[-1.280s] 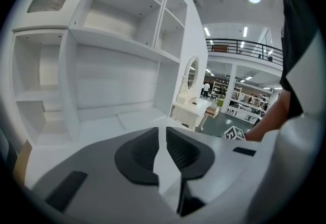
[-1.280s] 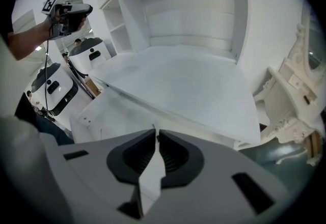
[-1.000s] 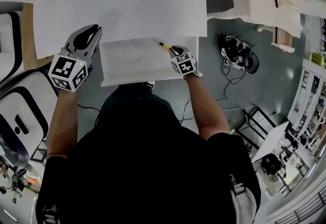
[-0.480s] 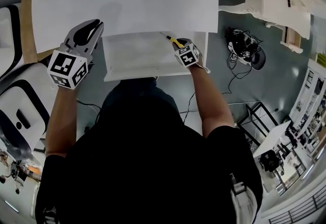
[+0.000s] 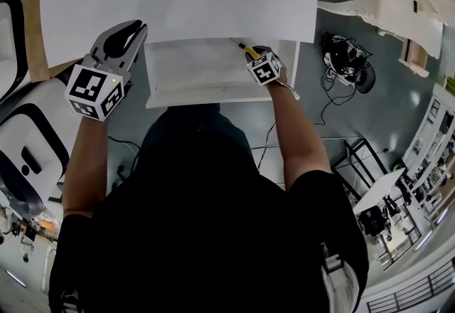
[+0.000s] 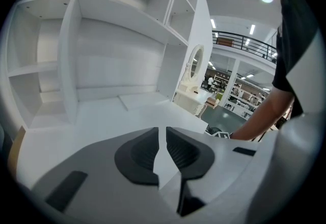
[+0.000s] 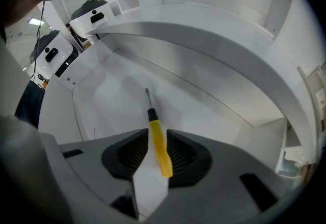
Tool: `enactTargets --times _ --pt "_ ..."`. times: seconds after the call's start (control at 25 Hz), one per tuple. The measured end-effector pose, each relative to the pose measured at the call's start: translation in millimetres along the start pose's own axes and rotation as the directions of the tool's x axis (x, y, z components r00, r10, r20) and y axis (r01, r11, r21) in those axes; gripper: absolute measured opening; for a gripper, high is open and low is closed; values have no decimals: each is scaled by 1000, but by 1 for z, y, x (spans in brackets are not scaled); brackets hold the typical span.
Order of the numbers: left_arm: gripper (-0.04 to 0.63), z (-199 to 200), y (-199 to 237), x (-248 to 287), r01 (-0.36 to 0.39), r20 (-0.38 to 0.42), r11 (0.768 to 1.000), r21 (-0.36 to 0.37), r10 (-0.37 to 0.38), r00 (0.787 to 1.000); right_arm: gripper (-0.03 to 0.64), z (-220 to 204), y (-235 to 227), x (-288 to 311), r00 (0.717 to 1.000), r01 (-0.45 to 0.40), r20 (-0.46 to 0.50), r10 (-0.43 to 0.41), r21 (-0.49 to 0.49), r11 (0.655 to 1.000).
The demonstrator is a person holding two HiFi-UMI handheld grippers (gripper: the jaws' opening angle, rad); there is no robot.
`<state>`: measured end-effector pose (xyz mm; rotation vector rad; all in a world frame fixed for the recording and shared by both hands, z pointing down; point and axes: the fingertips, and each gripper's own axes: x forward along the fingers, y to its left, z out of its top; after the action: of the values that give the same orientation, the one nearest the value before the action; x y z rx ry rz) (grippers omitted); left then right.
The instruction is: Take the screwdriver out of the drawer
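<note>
One right gripper (image 7: pixel 153 135), jaws opening round screwdriver (image 7: pixel 158 150)

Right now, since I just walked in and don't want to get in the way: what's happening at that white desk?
A person with a gripper in each hand is going for the yellow-handled screwdriver that lies in the open drawer. The right gripper points down into the drawer; its jaws have just been opening and stand apart with the handle between them, not yet clamped. The left gripper hangs left of the drawer, jaws close together and empty.
</note>
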<state>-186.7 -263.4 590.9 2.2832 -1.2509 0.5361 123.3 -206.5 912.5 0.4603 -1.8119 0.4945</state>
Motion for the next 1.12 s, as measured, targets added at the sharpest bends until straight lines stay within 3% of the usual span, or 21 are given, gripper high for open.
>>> enactTargets --times 0.64,1.12 --pt "60 -8 3 9 5 -6 1000 -15 -5 1000 123 -13 0 19 995 0 -95 -5 -50 999" --pt "60 -1 7 12 2 7 1000 -15 -2 1000 86 -12 -1 20 994 8 -105 -14 -49 999"
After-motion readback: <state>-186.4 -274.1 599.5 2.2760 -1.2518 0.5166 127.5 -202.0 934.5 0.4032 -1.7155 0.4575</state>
